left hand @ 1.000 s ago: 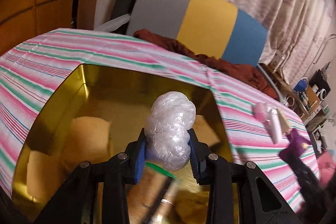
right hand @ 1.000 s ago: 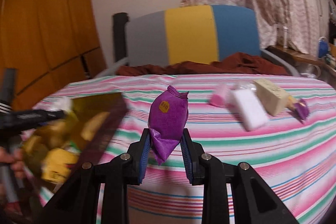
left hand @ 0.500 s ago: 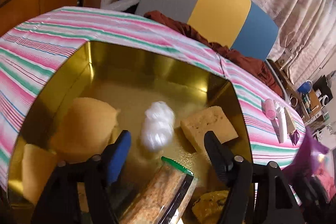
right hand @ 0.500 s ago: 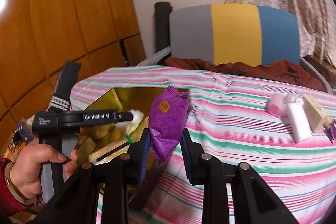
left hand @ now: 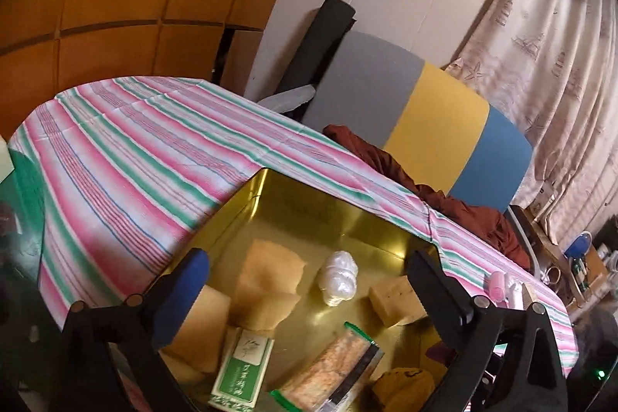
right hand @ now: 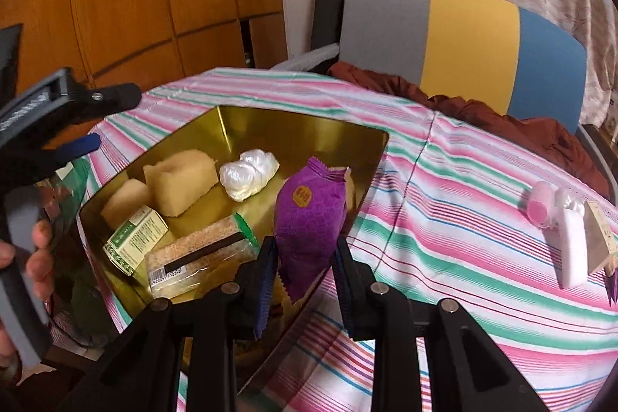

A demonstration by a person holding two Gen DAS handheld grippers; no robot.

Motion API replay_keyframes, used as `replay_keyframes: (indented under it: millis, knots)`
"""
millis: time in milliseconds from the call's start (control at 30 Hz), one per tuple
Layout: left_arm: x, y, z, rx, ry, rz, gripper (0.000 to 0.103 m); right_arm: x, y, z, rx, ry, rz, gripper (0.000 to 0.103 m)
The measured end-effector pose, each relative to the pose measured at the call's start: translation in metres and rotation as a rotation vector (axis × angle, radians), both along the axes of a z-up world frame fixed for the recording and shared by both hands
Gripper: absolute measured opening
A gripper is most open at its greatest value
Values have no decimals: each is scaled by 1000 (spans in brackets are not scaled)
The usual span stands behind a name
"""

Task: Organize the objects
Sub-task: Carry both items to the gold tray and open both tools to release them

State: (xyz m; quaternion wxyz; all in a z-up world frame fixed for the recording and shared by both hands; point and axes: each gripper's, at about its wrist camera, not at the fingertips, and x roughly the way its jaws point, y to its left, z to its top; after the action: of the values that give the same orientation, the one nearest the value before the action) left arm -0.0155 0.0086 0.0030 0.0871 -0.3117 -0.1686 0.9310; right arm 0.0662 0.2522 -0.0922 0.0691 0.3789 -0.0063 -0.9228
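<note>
The left hand-held gripper (left hand: 309,280) hovers over a gold tin (left hand: 347,219), its jaws having just spread wide with nothing gripped; a white plastic bundle (left hand: 340,277) lies in the tin just beyond them. The right hand-held gripper (right hand: 305,277) is clenched on a purple packet (right hand: 309,215) at the tin's near edge, above the striped desk (right hand: 463,219).
</note>
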Motion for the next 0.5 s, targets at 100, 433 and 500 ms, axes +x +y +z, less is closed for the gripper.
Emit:
replay_keyframes:
  millis: [100,433,500]
  knots:
    - [0,-3,-6,19,-21,0,103,-10,0,-5,-3,-34,-7,30]
    - [4,3,-17,15,-56,-15,103,2,22,-1,-143,-6,-86,32]
    - [5,6,-16,18,-57,-23,103,9,30,3,-154,12,-109,32]
